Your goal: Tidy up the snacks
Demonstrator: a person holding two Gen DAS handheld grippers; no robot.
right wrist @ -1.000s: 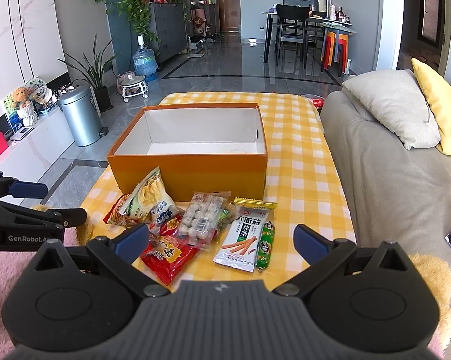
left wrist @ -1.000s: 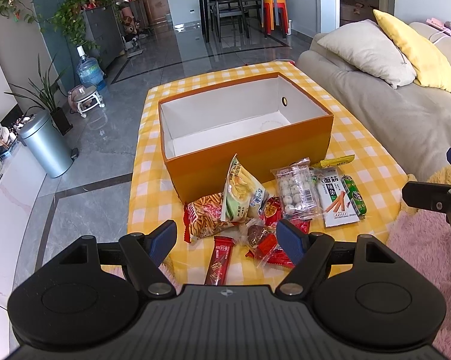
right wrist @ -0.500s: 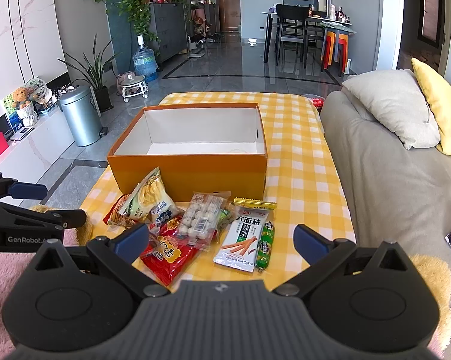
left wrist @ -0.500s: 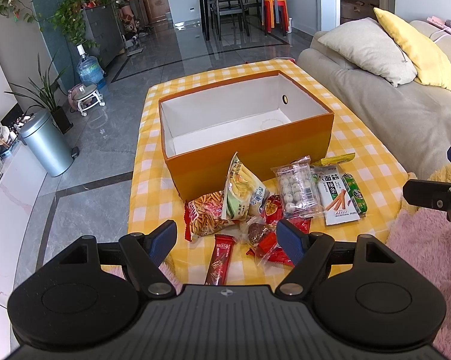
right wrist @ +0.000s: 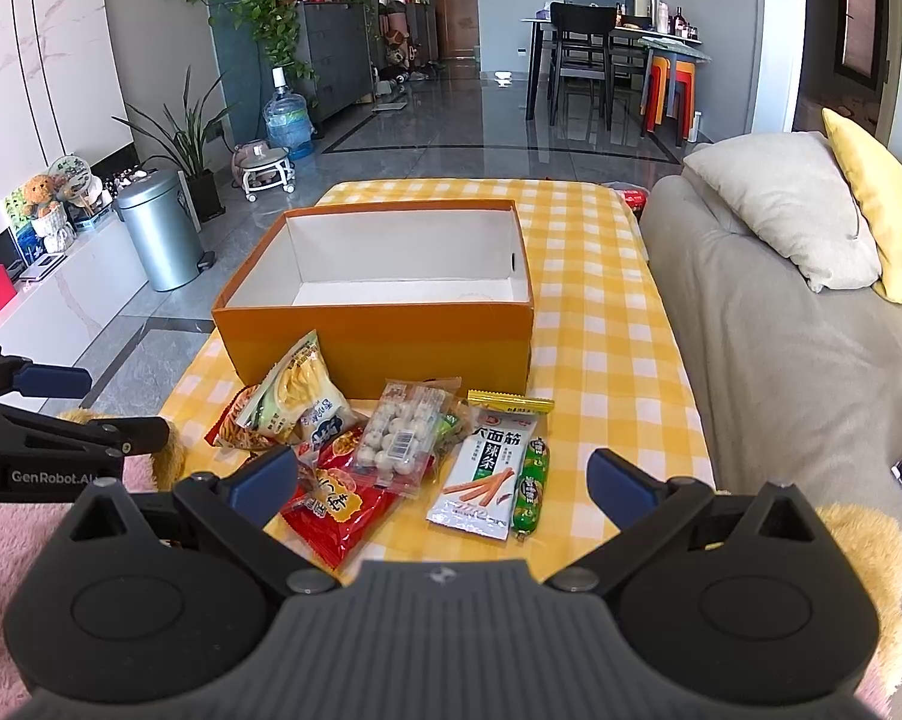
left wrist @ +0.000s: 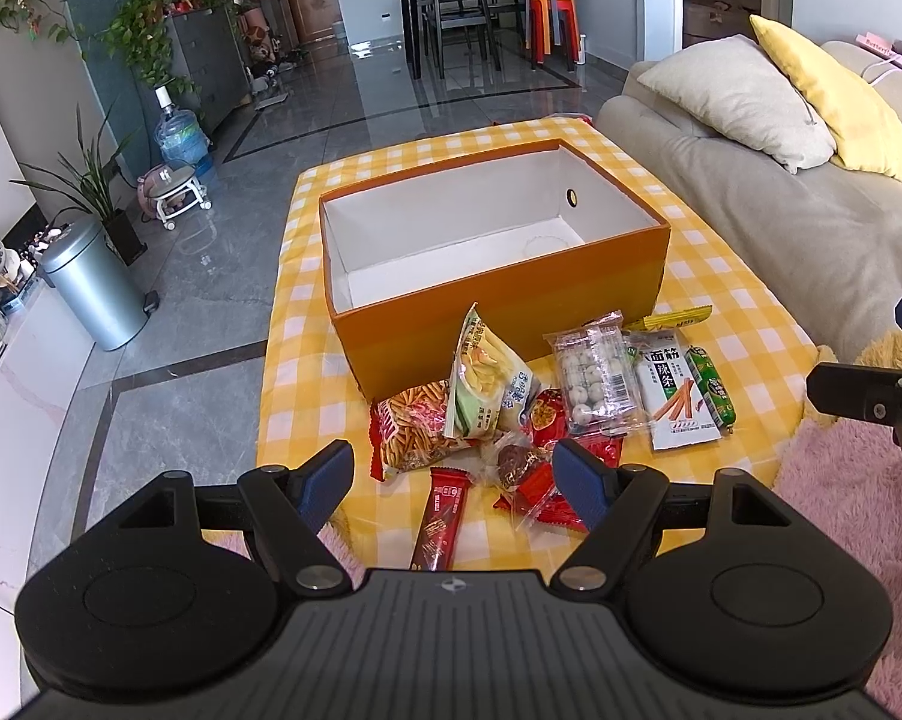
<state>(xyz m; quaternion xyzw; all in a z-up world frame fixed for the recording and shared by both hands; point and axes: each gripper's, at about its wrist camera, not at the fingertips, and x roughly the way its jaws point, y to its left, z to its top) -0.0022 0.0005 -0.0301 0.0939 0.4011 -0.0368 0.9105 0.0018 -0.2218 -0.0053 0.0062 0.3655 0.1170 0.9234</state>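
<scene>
Both tongs apart, holding nothing. Left tongs (left wrist: pixel 454 477) hover over near edge of bench (left wrist: pixel 745 312), above red bar (left wrist: pixel 441 516). Right tongs (right wrist: pixel 441 477) hover near white pack (right wrist: pixel 484 480) w/ green sausage (right wrist: pixel 532 489) beside it. Snacks lie in front of orange box (left wrist: pixel 499 300), touching each other; box interior bare.

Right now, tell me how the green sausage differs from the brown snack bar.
The green sausage is a rounded tube; the brown snack bar is a flat wrapper. The sausage lies at the right end of the pile, beside the white spicy-strip packet; the bar lies nearest the left tongs. Both are slim, lie on the checked cloth and sit outside the orange box.
</scene>
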